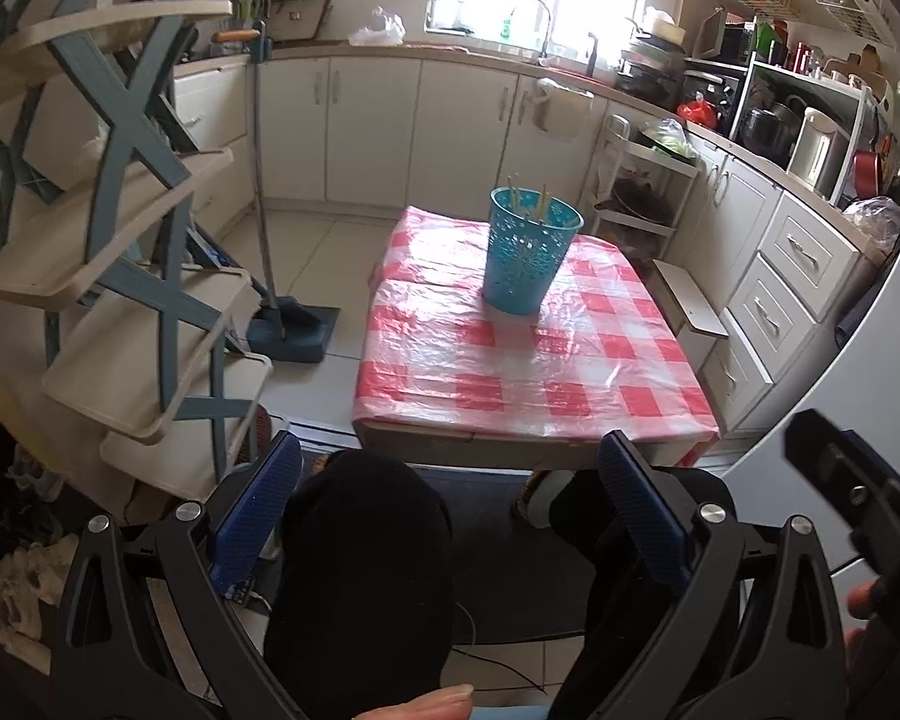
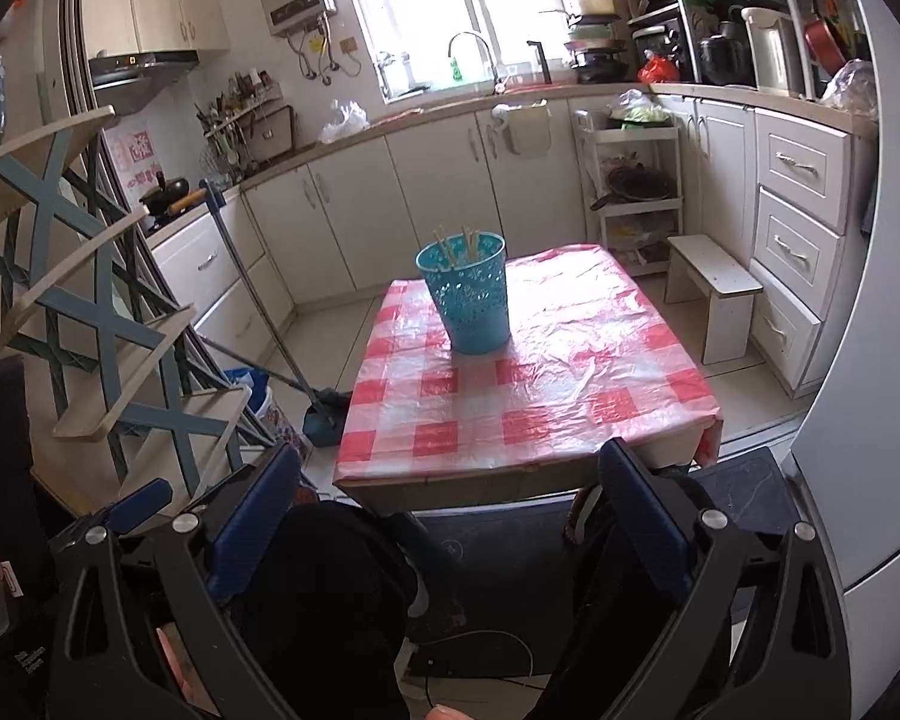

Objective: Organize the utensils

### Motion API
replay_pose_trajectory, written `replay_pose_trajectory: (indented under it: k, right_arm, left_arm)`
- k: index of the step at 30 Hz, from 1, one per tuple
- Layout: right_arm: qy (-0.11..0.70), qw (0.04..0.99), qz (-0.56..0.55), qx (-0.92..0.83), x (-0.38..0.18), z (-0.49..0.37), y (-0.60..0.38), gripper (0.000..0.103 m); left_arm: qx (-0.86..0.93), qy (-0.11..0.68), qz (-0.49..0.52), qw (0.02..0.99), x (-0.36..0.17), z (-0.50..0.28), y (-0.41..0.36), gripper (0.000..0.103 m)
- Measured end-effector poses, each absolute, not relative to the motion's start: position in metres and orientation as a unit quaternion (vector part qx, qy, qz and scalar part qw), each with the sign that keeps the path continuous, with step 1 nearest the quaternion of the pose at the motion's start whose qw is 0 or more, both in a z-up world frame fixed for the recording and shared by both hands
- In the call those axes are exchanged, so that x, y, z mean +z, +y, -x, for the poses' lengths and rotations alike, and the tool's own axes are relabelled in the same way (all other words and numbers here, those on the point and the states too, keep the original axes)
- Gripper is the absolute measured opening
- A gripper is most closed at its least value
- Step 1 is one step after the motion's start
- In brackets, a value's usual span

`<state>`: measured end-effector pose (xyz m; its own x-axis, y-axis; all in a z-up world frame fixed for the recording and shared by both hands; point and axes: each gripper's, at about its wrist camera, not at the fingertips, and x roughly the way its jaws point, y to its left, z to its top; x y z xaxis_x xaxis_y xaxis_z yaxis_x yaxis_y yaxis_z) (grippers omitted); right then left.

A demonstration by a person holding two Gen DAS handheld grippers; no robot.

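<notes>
1. Left gripper (image 1: pixel 450 516) and right gripper (image 2: pixel 450 516) are both spread wide, holding nothing, low over the person's knees.
2. The holder (image 1: pixel 531 252) stands ahead on the table (image 1: pixel 600 384), well apart from both, with sticks (image 2: pixel 453 249) inside.
3. Likely the end or a pause: no loose utensil shows, so the next move needs one found first.

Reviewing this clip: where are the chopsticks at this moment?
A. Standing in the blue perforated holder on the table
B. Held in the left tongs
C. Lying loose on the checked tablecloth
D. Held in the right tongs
A: the chopsticks stand inside the blue perforated holder on the checked tablecloth, while the left tongs and the right tongs are both open and empty.
</notes>
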<state>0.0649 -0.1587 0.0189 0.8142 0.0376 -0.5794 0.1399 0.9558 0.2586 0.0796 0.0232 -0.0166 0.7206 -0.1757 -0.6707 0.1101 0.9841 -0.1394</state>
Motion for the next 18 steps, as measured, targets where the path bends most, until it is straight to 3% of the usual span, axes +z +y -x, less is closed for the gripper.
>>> replay_pose_trajectory:
  k: [18]
  right_arm:
    - [0.302,0.941,-0.153,-0.011,0.013,-0.048,-0.159,0.095]
  left_arm:
    - [-0.062,0.359,0.020,0.931,-0.013,-0.070,0.021,0.095]
